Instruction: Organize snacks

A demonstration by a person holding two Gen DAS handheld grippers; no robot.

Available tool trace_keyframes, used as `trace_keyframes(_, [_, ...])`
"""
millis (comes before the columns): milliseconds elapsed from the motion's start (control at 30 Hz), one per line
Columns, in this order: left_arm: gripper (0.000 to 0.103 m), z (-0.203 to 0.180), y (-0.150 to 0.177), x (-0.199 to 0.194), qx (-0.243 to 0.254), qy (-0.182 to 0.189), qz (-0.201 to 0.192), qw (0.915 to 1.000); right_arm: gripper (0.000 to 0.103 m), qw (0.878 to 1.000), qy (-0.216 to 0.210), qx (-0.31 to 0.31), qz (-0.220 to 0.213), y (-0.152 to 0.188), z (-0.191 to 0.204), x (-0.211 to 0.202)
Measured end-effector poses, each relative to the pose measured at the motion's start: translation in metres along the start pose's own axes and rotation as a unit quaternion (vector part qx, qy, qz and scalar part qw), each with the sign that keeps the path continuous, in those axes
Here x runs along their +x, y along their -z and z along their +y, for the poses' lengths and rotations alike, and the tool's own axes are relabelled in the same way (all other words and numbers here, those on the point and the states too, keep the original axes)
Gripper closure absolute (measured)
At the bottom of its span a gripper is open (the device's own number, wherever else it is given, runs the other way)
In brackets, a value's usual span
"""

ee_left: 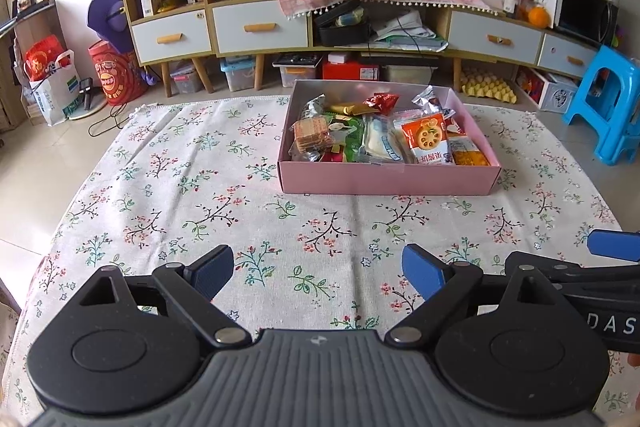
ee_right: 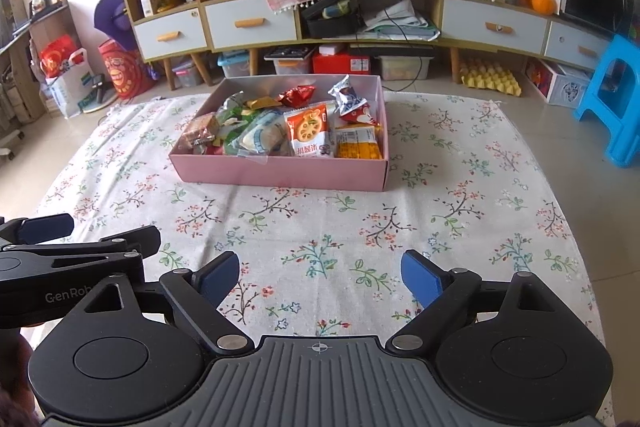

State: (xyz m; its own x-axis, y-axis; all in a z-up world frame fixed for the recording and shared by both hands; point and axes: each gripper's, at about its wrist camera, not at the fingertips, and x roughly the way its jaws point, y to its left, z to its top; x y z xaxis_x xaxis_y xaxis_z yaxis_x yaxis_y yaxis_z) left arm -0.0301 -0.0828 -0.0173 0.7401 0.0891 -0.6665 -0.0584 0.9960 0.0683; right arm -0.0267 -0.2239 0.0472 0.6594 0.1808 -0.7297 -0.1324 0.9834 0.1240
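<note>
A shallow pink box (ee_left: 388,179) (ee_right: 280,173) stands on the floral tablecloth (ee_left: 200,187) (ee_right: 460,195), filled with several snack packets. Among them are an orange cracker packet (ee_left: 426,141) (ee_right: 310,131), a red wrapper (ee_left: 382,102) (ee_right: 297,95) and a wafer pack (ee_left: 313,135). My left gripper (ee_left: 318,277) hovers over the near cloth, well short of the box, open with nothing between its blue pads. My right gripper (ee_right: 320,277) hangs beside it on the right, also open and empty. Each gripper's side shows at the edge of the other's view.
A long low cabinet with white drawers (ee_left: 256,27) (ee_right: 248,23) runs along the back wall, with storage bins under it. A blue plastic stool (ee_left: 608,107) (ee_right: 616,99) stands at the right, and red gift bags (ee_left: 116,75) at the left on the tiled floor.
</note>
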Motion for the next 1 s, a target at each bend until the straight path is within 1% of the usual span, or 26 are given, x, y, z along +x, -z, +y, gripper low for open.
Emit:
trace_keyframes(67, [0.010, 0.0003, 0.0001, 0.0003, -0.002, -0.002, 0.003, 1.0000, 0.013, 1.000, 0.001, -0.002, -0.002, 0.0002, 0.0005, -0.0007])
trace_keyframes(200, [0.010, -0.0001, -0.0003, 0.0009, 0.000, -0.006, 0.008, 1.0000, 0.013, 1.000, 0.005, -0.005, -0.002, 0.0008, 0.0021, -0.0004])
trace_keyframes(400, [0.010, -0.0020, -0.0006, 0.0007, 0.009, -0.014, 0.003, 0.9999, 0.013, 1.000, 0.006, -0.006, -0.001, 0.0009, 0.0027, 0.0004])
trace_keyframes(767, [0.010, -0.0018, -0.0004, 0.0025, 0.011, -0.017, 0.008, 0.9998, 0.013, 1.000, 0.011, -0.007, 0.001, 0.0018, 0.0015, 0.0021])
trace_keyframes(1000, [0.007, -0.0015, -0.0004, 0.0024, 0.012, -0.022, 0.007, 0.9997, 0.013, 1.000, 0.010, -0.007, 0.001, 0.0018, 0.0017, 0.0021])
